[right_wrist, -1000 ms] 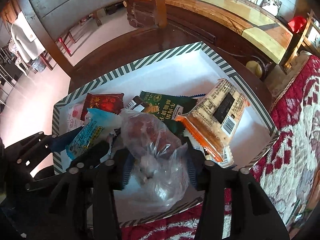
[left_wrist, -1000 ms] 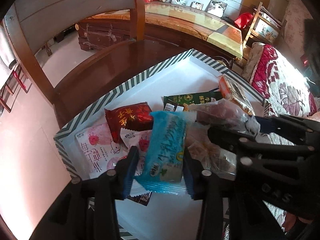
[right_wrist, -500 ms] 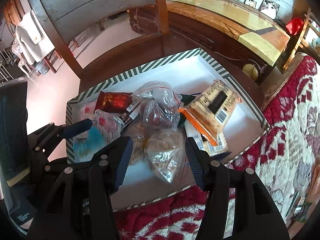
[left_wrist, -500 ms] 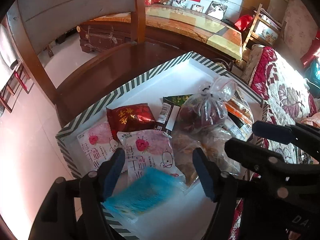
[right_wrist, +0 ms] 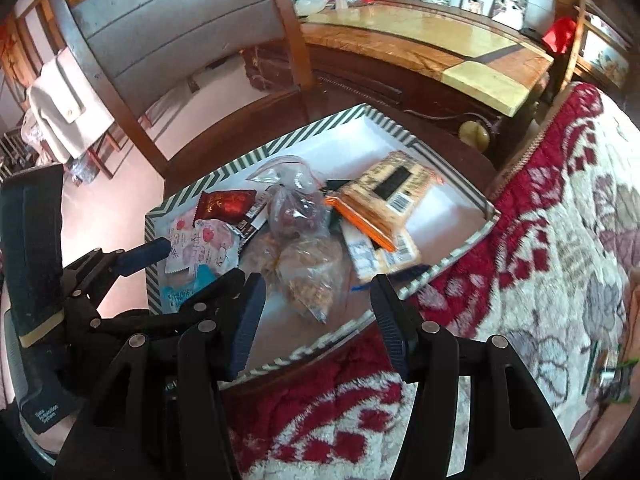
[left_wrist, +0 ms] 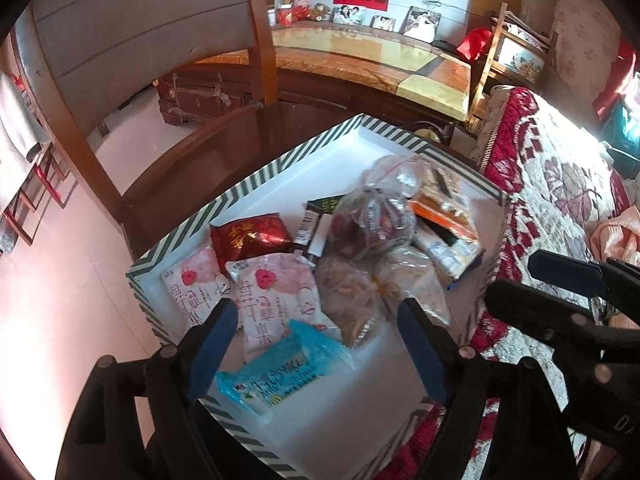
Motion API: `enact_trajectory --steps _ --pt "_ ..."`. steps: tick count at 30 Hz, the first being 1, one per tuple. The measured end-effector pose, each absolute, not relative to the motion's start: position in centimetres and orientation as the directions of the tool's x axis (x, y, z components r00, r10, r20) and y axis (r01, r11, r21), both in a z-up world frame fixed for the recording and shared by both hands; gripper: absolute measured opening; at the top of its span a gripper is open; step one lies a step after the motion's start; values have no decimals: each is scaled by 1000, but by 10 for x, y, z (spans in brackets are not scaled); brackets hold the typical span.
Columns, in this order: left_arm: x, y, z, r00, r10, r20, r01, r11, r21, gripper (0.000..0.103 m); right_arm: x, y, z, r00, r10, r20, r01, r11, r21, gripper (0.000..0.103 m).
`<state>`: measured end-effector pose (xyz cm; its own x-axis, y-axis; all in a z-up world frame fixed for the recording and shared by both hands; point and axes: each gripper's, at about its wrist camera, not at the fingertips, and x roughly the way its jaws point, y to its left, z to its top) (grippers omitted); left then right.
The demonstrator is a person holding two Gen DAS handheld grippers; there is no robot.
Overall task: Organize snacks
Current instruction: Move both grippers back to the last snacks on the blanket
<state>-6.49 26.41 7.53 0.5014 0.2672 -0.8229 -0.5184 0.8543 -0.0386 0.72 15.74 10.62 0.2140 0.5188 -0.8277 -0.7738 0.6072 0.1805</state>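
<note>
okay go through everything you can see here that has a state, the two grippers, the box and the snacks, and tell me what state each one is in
left gripper: open, empty
right gripper: open, empty
striped box: lidless, holding snacks
blue snack packet: lying flat in box, released
clear plastic bags: knotted shut, resting in box
red packet: sealed, lying flat

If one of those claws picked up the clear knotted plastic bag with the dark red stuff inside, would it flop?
Probably yes: the clear bag is thin crinkled film, so it should sag around its lumpy contents. Its glossy surface may slip, so gripping the bunched top looks safer.
</note>
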Motion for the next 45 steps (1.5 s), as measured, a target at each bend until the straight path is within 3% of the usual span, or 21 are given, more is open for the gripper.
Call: enact_trajectory --steps 45 --pt "31 53 70 524 91 -847 -138 990 21 85 64 -115 74 373 383 -845 -362 899 248 55"
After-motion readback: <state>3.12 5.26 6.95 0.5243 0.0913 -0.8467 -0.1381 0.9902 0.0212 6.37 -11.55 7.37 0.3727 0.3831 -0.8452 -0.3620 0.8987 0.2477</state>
